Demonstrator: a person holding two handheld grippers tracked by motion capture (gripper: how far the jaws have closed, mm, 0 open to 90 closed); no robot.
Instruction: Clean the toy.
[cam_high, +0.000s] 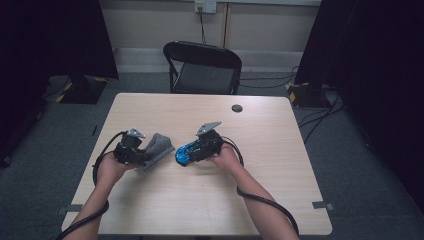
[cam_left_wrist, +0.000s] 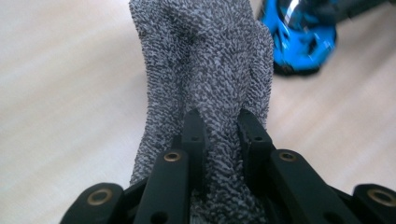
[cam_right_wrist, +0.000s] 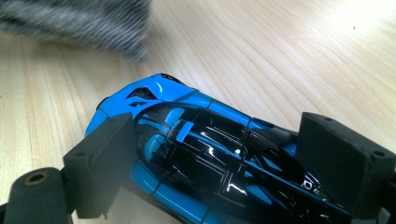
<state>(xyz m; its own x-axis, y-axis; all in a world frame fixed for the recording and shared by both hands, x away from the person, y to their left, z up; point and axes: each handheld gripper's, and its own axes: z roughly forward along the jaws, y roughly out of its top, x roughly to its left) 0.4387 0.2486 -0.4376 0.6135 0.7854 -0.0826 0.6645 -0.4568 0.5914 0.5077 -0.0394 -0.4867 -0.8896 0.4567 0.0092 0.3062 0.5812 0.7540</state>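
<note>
left gripper (cam_high: 142, 155): centre-left of the high view, held in the person's left hand (cam_high: 109, 169), pointing toward frame centre.
left jaws: clenched on a grey cloth (cam_left_wrist: 205, 79); in the left gripper view the two black jaws stand close together with a fold of the fuzzy fabric pinched between them.
grey cloth: bunched, rising from the jaws up to the top of the left gripper view; in the high view it sits at the gripper's tip, just left of centre, close over the desk (cam_high: 210, 200); cannot tell if it touches the wood.
right gripper (cam_high: 192, 152): just right of the cloth in the high view, held in the right hand (cam_high: 225, 159), pointing left.
right jaws: set wide, one on each side of a blue toy car (cam_right_wrist: 205, 158); both lie against its body, grasping it.
blue toy car: blue with glossy black roof, centre of the high view, nose toward the cloth; upper right corner in the left gripper view. Its lower edge is at the desk surface.
gap cloth/car: near, not touching.
background: black chair (cam_high: 202, 67) beyond the desk's far edge, top centre.
</note>
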